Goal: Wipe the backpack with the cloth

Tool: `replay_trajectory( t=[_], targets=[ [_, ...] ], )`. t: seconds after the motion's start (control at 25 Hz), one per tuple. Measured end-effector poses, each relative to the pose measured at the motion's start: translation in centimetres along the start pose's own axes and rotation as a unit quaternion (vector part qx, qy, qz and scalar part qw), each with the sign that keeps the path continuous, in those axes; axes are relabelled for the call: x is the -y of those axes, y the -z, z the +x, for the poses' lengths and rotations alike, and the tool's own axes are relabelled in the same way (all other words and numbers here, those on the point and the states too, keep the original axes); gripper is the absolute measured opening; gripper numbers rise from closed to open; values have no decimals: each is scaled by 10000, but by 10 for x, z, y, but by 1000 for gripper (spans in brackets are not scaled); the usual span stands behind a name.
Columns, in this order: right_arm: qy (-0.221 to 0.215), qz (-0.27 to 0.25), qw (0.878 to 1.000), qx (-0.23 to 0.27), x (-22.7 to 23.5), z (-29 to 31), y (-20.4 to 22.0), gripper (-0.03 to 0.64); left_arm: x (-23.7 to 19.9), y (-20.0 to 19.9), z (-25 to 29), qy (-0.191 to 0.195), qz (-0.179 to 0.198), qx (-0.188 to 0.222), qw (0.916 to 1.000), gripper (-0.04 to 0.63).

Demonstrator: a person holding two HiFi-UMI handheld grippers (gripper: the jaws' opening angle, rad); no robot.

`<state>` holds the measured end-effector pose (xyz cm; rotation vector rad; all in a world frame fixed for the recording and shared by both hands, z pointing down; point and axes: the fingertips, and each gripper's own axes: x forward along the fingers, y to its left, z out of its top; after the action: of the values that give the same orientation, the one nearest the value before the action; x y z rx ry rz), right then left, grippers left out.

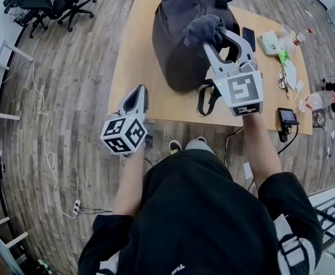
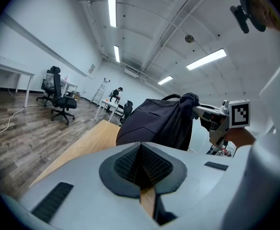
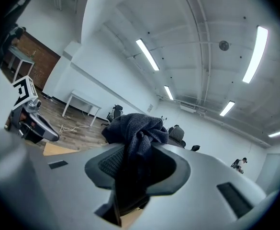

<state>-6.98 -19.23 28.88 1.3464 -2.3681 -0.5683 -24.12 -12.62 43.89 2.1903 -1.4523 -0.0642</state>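
Observation:
A dark backpack (image 1: 178, 44) (image 2: 154, 123) stands upright on the light wooden table (image 1: 133, 67). My right gripper (image 1: 217, 36) (image 3: 130, 171) is shut on a bunched dark grey cloth (image 1: 203, 28) (image 3: 135, 128) and holds it against the backpack's upper right side. The left gripper view shows the cloth (image 2: 187, 102) draped on the backpack's top edge. My left gripper (image 1: 138, 96) (image 2: 140, 169) is shut and holds nothing. It hangs apart from the backpack, at the table's near left corner.
A phone (image 1: 248, 38), a tissue pack (image 1: 269, 42), plastic bottles (image 1: 319, 100) and a small device (image 1: 286, 117) lie along the table's right side. Office chairs (image 1: 52, 4) stand at the far left, and a cable (image 1: 44, 136) runs across the wooden floor.

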Motion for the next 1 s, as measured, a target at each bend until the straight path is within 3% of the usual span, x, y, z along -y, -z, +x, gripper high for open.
replay_trajectory(
  t=[0.36, 0.64, 0.88, 1.0],
  targets=[
    [39, 15, 9997, -238, -6, 2, 7, 100, -2, -4, 2, 46, 33, 20, 10000, 17],
    [-711, 342, 9933, -841, -72, 17, 67, 95, -1, -10, 7, 10, 109, -9, 9999, 17],
    [-1126, 1224, 9790, -1183, -110, 24, 104, 92, -10, -9, 0, -119, 128, -25, 9998, 17],
    [-1551, 1764, 9613, -1436, -137, 25, 127, 91, -13, -7, 0, -186, 114, -51, 9997, 17]
  ],
)
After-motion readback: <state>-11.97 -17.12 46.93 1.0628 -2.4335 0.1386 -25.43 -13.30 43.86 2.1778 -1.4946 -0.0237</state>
